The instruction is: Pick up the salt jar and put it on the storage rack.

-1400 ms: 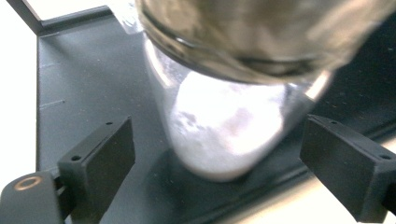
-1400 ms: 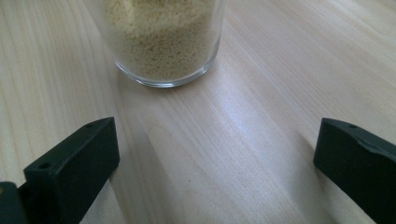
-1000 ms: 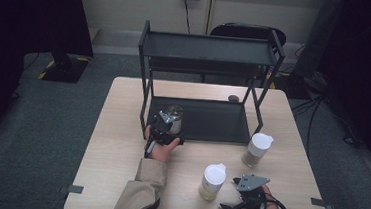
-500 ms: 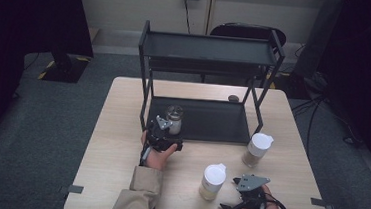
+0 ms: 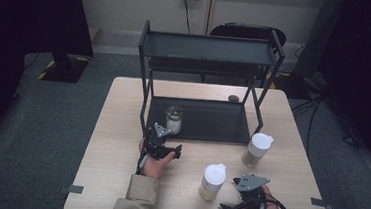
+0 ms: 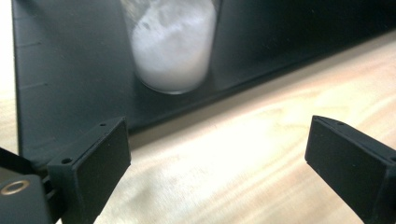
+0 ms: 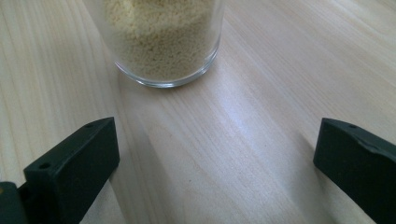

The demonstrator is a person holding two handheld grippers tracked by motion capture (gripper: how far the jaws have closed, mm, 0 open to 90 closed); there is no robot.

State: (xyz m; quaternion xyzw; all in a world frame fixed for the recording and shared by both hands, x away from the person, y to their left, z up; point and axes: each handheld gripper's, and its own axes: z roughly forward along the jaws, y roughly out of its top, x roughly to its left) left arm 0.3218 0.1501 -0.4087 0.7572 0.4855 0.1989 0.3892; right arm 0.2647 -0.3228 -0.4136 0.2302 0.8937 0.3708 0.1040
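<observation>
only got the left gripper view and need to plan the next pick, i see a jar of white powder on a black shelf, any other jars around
Observer: Yes, two white-lidded jars stand on the table: a grain jar near the front, and another jar by the rack's right front leg.
Operator: is the right gripper holding either
Observer: No. The right gripper has its fingers open, and the grain jar stands ahead of it, untouched.
</observation>
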